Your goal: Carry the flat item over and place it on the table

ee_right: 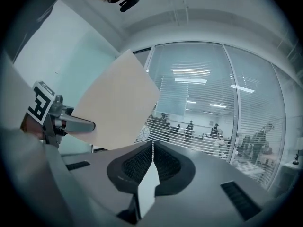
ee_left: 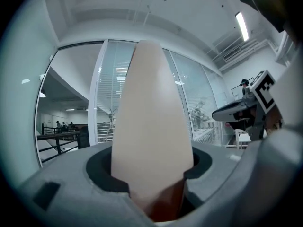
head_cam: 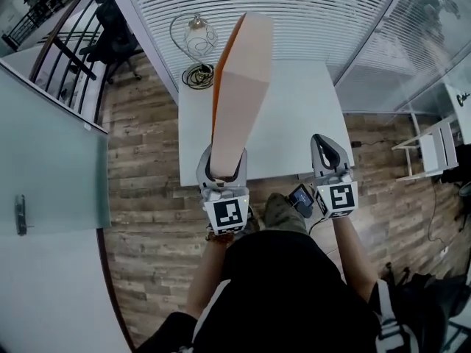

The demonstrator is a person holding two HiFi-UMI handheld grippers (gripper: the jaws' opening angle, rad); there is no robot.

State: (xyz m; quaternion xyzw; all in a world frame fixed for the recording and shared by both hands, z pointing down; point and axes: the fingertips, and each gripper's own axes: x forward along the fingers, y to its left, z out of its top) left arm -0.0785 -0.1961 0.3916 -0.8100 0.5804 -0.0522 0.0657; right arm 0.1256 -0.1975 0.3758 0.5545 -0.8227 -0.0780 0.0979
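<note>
Wood-plank flooring runs under a white bench (head_cam: 294, 116) that stands against a glass wall hung with slatted blinds; a frosted glass door (head_cam: 44, 160) fills the left of the head view. By the bench's far left corner are a wire-globe lamp (head_cam: 195, 39) and a coil of dark cable (head_cam: 197, 76). The person stands just short of the bench's near edge, both arms held forward. The left claw (head_cam: 224, 160) pinches the near end of the flat board (head_cam: 239, 87), its jaws closed against the two faces. The board is pale peach on its broad face and orange along one side. It stands on edge and reaches forward from the claw, so that in the head view it overlaps the left part of the benchtop; whether it touches the bench I cannot tell. In the left gripper view the board (ee_left: 151, 126) rises straight out between the dark pads of that claw (ee_left: 151, 169), and the right claw (ee_left: 236, 111) shows off to the side. The right claw (head_cam: 330, 149) sits beside the left one, apart from the board. In its own view its jaws (ee_right: 152, 148) are pressed together on nothing, with the board (ee_right: 113, 103) and the left claw (ee_right: 61, 122) at the left.
</note>
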